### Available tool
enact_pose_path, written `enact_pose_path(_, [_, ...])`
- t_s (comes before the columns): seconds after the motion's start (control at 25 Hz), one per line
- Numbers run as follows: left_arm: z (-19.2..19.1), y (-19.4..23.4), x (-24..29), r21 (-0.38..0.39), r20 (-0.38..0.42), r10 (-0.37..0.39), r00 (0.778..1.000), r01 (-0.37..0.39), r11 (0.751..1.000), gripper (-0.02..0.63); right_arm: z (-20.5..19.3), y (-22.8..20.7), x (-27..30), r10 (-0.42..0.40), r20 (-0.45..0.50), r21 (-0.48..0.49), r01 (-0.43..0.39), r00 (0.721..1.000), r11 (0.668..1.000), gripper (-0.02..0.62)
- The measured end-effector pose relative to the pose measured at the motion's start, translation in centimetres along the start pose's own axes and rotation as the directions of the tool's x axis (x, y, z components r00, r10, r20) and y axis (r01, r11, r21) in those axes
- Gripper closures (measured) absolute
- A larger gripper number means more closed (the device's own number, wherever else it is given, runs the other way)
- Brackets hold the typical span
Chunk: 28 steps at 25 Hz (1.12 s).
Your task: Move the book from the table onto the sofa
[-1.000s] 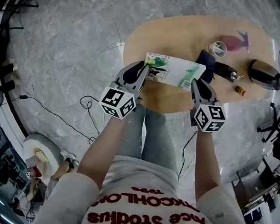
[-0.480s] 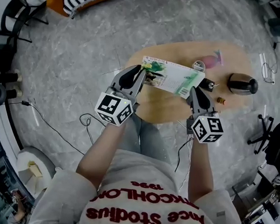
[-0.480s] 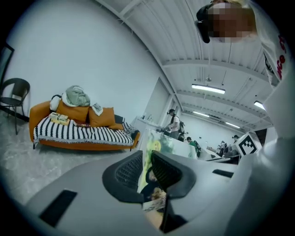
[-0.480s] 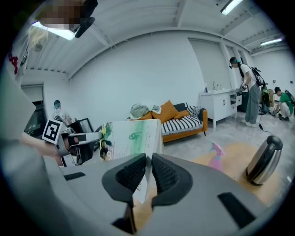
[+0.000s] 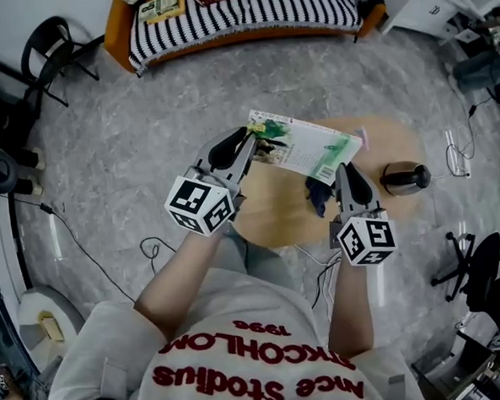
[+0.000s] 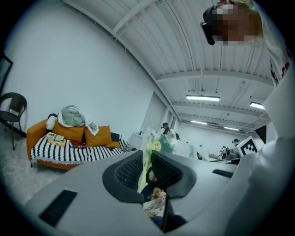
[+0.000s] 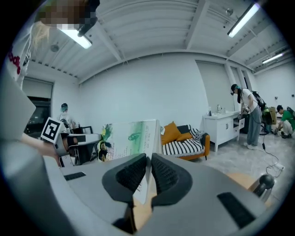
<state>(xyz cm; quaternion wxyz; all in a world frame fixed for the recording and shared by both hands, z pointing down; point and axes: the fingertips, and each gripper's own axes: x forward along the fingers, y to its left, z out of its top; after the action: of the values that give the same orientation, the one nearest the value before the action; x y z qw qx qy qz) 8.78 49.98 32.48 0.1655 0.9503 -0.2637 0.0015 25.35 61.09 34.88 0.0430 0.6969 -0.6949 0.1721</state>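
Observation:
The book (image 5: 302, 145), thin with a green and white cover, hangs in the air above the oval wooden table (image 5: 276, 214), held by both grippers. My left gripper (image 5: 251, 144) is shut on its left end, where the cover (image 6: 154, 145) stands edge-on between the pads. My right gripper (image 5: 344, 169) is shut on the right end; its jaws have just been closing tighter on the page edge (image 7: 138, 138). The orange sofa (image 5: 247, 13) with a striped cover lies beyond the table, and shows as the sofa (image 6: 69, 147) at left and the sofa (image 7: 184, 144) ahead.
A black jug (image 5: 405, 178) and a dark cloth (image 5: 319, 196) remain on the table. Small books (image 5: 160, 6) and a heap of clothes (image 6: 71, 115) lie on the sofa. A black chair (image 5: 51, 55) stands left. Cables (image 5: 151, 247) cross the floor. A white cabinet (image 7: 226, 126) and a person (image 7: 251, 117) are at right.
Both grippers have risen with the book, lifting it off the table. The table now looks smaller and farther below, and the sofa has come into view at the top.

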Motion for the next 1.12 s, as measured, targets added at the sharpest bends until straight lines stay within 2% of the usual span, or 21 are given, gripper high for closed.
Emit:
enact_pose_path(0.28, [6.3,-2.6,-1.9,0.062,0.096,-0.012,0.995,0.006,0.998,0.537,6.0,1.5,-2.2,0.023,0.103,-0.026,-0.020,0.994,0.999,0.534])
enact_pose_path(0.68, [13.5,-5.7,-2.5,0.121,0.187,-0.021,0.982,-0.002,0.993,0.537,13.8,2.4,-5.0,0.045,0.207,-0.082,-0.028,0.977,0.996,0.535])
enact_pose_path(1.12, [15.6,-7.3,-3.6,0.186,0.221,-0.038,0.975,-0.004,0.982,0.537,15.3,3.0,-6.6,0.068,0.265,-0.075,-0.050,0.962,0.996,0.537])
